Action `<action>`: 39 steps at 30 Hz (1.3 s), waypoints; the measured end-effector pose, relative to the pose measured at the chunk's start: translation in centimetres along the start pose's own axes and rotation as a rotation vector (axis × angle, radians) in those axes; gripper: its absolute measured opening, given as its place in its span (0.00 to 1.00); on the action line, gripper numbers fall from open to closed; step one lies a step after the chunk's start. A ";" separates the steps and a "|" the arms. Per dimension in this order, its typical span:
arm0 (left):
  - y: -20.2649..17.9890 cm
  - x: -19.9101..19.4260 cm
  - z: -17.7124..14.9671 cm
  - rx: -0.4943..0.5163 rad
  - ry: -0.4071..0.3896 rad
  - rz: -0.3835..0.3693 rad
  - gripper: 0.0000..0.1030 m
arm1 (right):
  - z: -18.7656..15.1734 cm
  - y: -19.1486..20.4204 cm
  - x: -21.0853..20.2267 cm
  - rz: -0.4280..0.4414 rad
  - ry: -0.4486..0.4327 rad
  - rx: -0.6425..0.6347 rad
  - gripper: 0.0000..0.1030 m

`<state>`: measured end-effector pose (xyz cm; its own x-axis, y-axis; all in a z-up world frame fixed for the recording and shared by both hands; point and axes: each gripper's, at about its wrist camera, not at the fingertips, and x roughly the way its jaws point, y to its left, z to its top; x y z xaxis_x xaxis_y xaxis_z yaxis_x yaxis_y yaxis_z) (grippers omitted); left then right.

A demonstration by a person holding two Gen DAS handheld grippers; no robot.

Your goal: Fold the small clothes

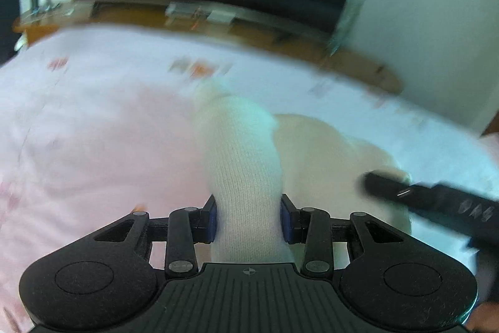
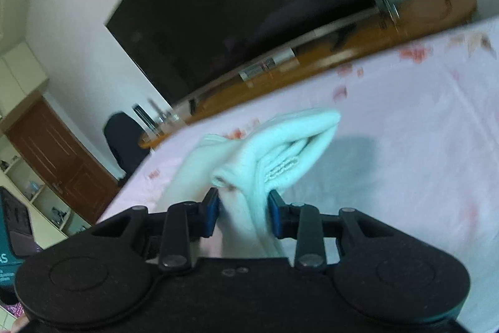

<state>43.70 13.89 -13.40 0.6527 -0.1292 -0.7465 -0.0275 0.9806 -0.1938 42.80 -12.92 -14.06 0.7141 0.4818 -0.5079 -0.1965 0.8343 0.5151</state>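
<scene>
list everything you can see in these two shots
sock: one, white, bunched, lifted over the bed between both claws
bed sheet: one, pink with reddish prints, under the sock
tv: one, black, off, on the far wall
shelf: one, brown wood, under the tv
door: one, brown, far left in the right view
left claw: one, black, blue pads, shut on the sock
right claw: one, black, blue pads, shut on the sock
</scene>
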 end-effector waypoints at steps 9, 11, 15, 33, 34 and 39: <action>0.8 -1.8 2.2 -0.001 -0.139 -0.007 0.55 | -0.5 0.9 0.0 -0.236 -0.003 -0.186 0.40; 0.3 -0.7 4.1 0.019 -0.145 -0.001 0.55 | 0.3 2.6 0.1 -0.217 -0.025 -0.254 0.38; -0.1 3.9 6.2 0.000 -0.063 0.035 0.55 | 1.9 4.6 3.2 -0.180 0.016 -0.339 0.35; 1.1 -1.9 -1.2 -0.023 -0.042 0.086 0.63 | -1.3 4.5 -0.9 -0.181 0.111 -0.409 0.34; 1.1 -2.4 -2.3 -0.022 -0.031 0.088 0.63 | -2.4 4.5 -2.0 -0.184 0.116 -0.408 0.34; 0.0 -2.6 -6.2 0.008 0.003 0.085 0.64 | -6.5 3.9 -3.3 -0.255 0.172 -0.411 0.33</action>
<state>37.29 13.33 -15.40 0.6463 -0.0458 -0.7617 -0.0766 0.9893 -0.1244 35.32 -9.49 -14.82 0.6594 0.2574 -0.7063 -0.3034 0.9508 0.0633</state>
